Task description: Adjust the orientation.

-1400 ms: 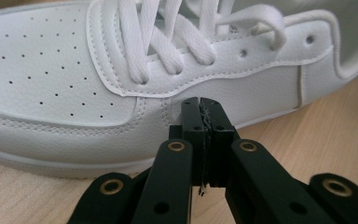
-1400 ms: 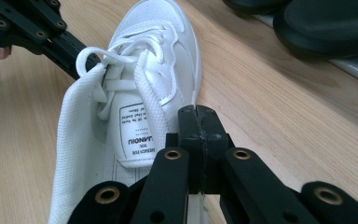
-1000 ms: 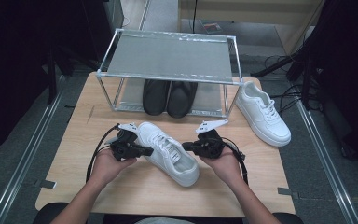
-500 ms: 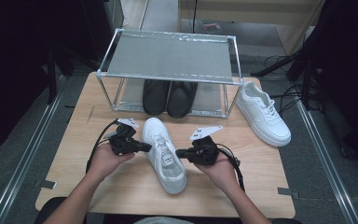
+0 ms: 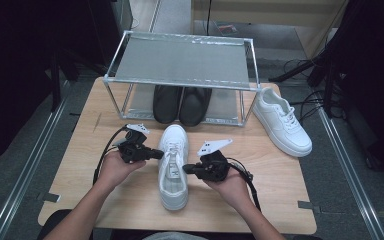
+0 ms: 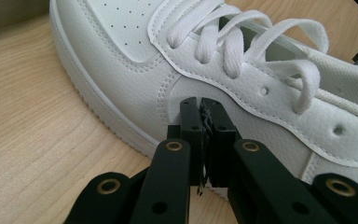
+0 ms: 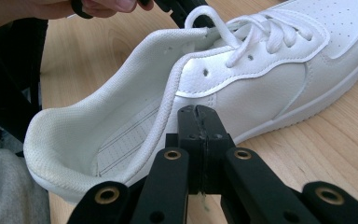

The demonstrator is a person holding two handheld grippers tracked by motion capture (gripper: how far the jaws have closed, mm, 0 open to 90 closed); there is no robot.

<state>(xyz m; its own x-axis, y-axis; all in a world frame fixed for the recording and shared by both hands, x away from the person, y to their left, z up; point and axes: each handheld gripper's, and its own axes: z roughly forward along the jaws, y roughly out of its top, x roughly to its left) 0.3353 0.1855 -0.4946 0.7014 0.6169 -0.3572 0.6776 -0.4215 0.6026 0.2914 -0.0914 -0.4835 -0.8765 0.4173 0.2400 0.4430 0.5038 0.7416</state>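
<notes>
A white leather low-top sneaker [image 5: 174,165] with flat white laces sits in the middle of the pale, wood-grain table [image 5: 280,200], toe pointing away toward the rack, heel toward the person. The left gripper [image 5: 156,154], black and blocky, has its jaws pressed together with nothing between them, the tips right against the shoe's left flank; in the left gripper view those closed tips [image 6: 201,106] meet the pebbled leather side panel just under the stitched eyelet strip, though I cannot tell if they actually push on it. The right gripper [image 5: 187,169] comes in from the other side, jaws likewise closed flat on each other and empty, tips up against the shoe near its collar. The right gripper view looks past its closed tips [image 7: 198,115] straight at the smooth side panel and into the open mouth, showing a woven mesh lining and a ribbed insole. The rubber sole runs around the shoe as a thick, finely grooved white band. Beyond, a metal-framed rack with a grey mesh top shelf [image 5: 182,62] stands at the far edge of the table, and a pair of black, rounded shoes [image 5: 182,103] sits under it. A second white sneaker [image 5: 281,119] rests to the right of the rack, well apart from the one between the grippers.
</notes>
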